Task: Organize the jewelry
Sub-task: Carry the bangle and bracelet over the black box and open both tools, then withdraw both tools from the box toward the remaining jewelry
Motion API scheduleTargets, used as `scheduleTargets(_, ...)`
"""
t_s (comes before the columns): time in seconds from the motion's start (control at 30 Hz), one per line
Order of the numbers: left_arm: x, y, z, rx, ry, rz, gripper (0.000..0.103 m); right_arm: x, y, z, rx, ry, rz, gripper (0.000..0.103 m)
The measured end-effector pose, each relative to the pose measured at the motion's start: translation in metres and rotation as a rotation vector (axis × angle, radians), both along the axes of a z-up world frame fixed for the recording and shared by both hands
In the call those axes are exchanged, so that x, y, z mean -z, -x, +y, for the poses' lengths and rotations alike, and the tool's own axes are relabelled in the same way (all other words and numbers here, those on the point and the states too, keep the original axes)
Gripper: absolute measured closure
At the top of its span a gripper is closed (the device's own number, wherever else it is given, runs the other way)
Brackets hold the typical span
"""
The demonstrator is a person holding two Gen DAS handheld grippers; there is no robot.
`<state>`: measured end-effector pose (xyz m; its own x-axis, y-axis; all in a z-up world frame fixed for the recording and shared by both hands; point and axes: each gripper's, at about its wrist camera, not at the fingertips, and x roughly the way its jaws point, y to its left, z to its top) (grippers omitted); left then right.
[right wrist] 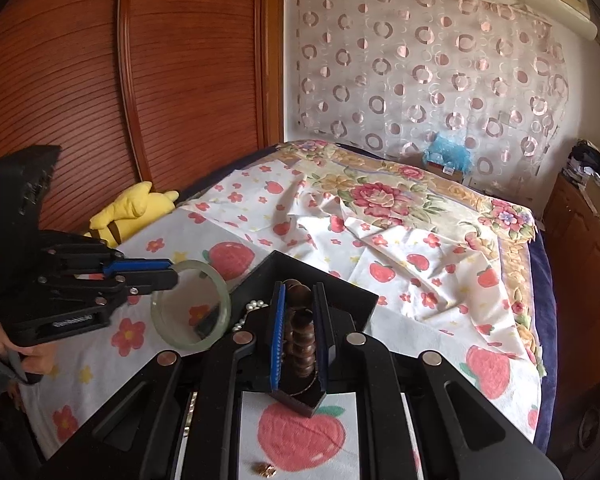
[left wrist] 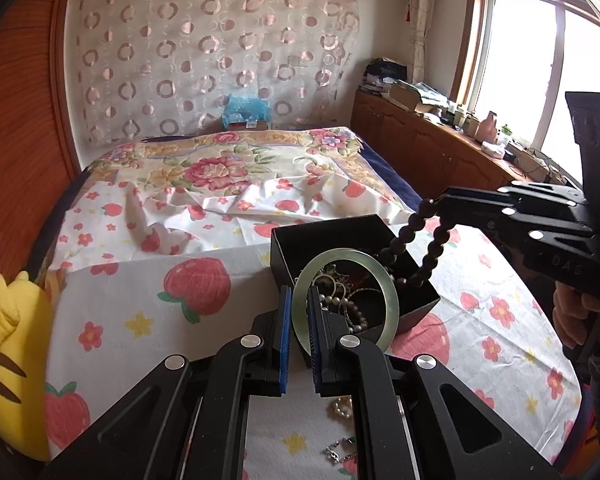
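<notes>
**Two claws over an open jewelry box: bangle and bead strand held clear of the tangle**

Left claw (left wrist: 298, 312): its blue-padded jaws are pressed together on the rim of a pale green bangle (left wrist: 388, 300), which stands nearly upright just ahead of the fingertips. The hoop hangs over the near corner of the black box (left wrist: 328, 232), apart from the bedsheet (left wrist: 120, 332) — a hold that keeps the rigid ring from dropping onto the finer pieces below. Seen from the right wrist, the same claw (right wrist: 174, 274) reaches in from the left with the bangle (right wrist: 220, 284) projecting beyond its tips, beside the box wall (right wrist: 260, 272).

Right claw (right wrist: 300, 312): jaws drawn in on a strand of dark brown wooden beads (right wrist: 300, 332), which runs lengthwise between the pads. From the left wrist, this claw (left wrist: 436, 202) enters from the right and the beads (left wrist: 432, 248) droop from its tip in two lines into the box. Lifting the strand by one point probably lets it hang free of the pearls and chains (left wrist: 348, 308) heaped inside.

Below and behind the left claw, loose pearls (left wrist: 342, 406) and a small silver piece (left wrist: 334, 454) lie on the sheet; a small gold-coloured piece (right wrist: 264, 469) lies under the right claw. These appear not yet sorted.

Writing: the letters "DAS" are moulded on the right claw's body in the left wrist view. A label on the carton under the blue wrapping (left wrist: 246, 110) at the far end of the bed is too small to read.
</notes>
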<state>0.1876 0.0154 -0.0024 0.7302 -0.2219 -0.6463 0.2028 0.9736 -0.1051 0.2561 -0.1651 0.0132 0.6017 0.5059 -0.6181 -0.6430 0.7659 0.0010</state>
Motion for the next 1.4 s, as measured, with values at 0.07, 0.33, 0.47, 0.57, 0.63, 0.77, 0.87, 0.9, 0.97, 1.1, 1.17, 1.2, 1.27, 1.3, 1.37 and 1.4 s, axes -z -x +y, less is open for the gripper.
scheduleTargets(0.07, 0.000, -0.002, 0.000, -0.002, 0.002, 0.002, 0.096, 0.007, -0.008, 0.001, 0.016, 0.018, 0.004, 0.088)
scheduleTargets(0.33, 0.001, -0.004, 0.000, -0.003, 0.001, 0.003, 0.096, 0.024, -0.031, 0.000, 0.060, 0.014, 0.036, 0.087)
scheduleTargets(0.47, 0.002, -0.006, 0.001, 0.000, 0.005, 0.005, 0.096, 0.030, -0.030, -0.003, 0.035, -0.023, 0.082, 0.087)
scheduleTargets(0.57, 0.004, -0.011, -0.002, 0.005, 0.002, 0.007, 0.096, 0.031, -0.024, -0.006, 0.038, -0.026, 0.085, 0.087)
scheduleTargets(0.63, 0.007, -0.014, -0.006, 0.011, -0.001, 0.006, 0.096, 0.031, -0.020, -0.011, 0.045, -0.030, 0.085, 0.086)
scheduleTargets(0.77, 0.012, -0.026, -0.013, 0.025, -0.006, 0.013, 0.095, 0.035, -0.010, -0.026, 0.081, -0.031, 0.091, 0.086)
scheduleTargets(0.87, 0.019, -0.036, -0.020, 0.038, -0.011, 0.032, 0.095, 0.041, -0.004, -0.037, 0.104, -0.035, 0.102, 0.086)
scheduleTargets(0.9, 0.022, -0.040, -0.022, 0.043, -0.014, 0.039, 0.095, 0.044, -0.001, -0.042, 0.112, -0.034, 0.107, 0.086)
scheduleTargets(0.97, 0.028, -0.046, -0.027, 0.049, -0.028, 0.051, 0.095, 0.048, 0.003, -0.049, 0.127, -0.034, 0.114, 0.086)
scheduleTargets(1.1, 0.037, -0.053, -0.034, 0.064, -0.040, 0.075, 0.095, 0.056, 0.015, -0.062, 0.150, -0.045, 0.132, 0.086)
scheduleTargets(1.17, 0.042, -0.054, -0.037, 0.077, -0.041, 0.092, 0.095, 0.060, 0.019, -0.065, 0.154, -0.047, 0.140, 0.086)
scheduleTargets(1.2, 0.042, -0.054, -0.039, 0.080, -0.043, 0.098, 0.095, 0.063, 0.023, -0.067, 0.156, -0.048, 0.147, 0.086)
scheduleTargets(1.27, 0.041, -0.050, -0.040, 0.082, -0.043, 0.092, 0.094, 0.067, 0.030, -0.068, 0.158, -0.046, 0.156, 0.086)
scheduleTargets(1.3, 0.040, -0.049, -0.039, 0.082, -0.041, 0.093, 0.091, 0.070, 0.033, -0.069, 0.159, -0.043, 0.161, 0.086)
scheduleTargets(1.37, 0.038, -0.044, -0.040, 0.077, -0.043, 0.082, 0.086, 0.075, 0.039, -0.068, 0.159, -0.038, 0.172, 0.086)
scheduleTargets(1.4, 0.035, -0.040, -0.039, 0.075, -0.044, 0.076, 0.084, 0.077, 0.040, -0.068, 0.158, -0.035, 0.177, 0.086)
